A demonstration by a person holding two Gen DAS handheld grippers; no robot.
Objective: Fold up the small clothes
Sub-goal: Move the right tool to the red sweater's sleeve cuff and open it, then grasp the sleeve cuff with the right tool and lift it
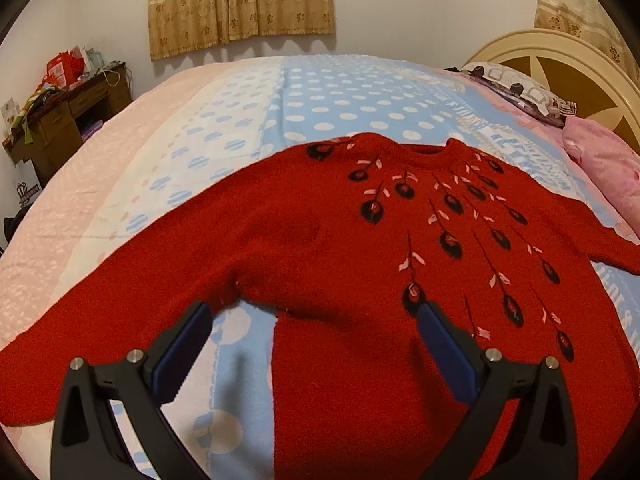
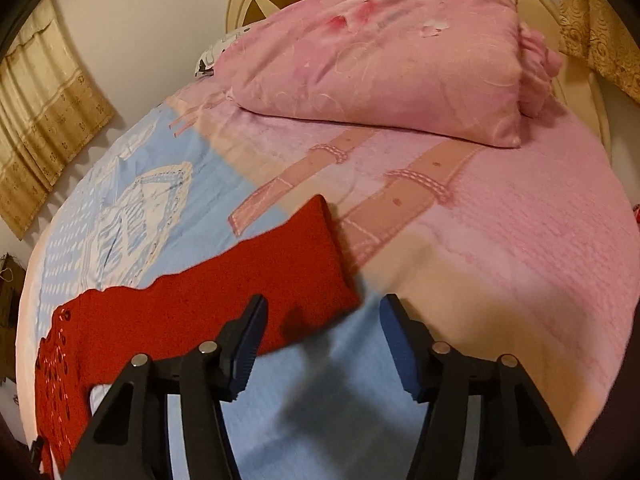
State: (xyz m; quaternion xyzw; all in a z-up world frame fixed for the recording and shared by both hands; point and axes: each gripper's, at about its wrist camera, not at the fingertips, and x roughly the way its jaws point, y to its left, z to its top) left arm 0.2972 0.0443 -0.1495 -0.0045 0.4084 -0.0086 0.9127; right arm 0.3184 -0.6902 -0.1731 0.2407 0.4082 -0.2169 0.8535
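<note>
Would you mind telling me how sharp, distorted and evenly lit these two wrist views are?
Left wrist view: strong fisheye bowing of the bed, dark corners, warm light, red sweater fairly sharp, left gripper casting a soft shadow. Right wrist view: same bowing, softer; the sleeve end looks blurred, and a dark shadow lies below the right gripper.

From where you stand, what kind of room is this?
A bedroom, almost certainly. A wide bed with a patterned sheet fills the view, a pink pillow lies against a round headboard, and curtains hang on the far wall. A red sweater lies spread on the bed.
</note>
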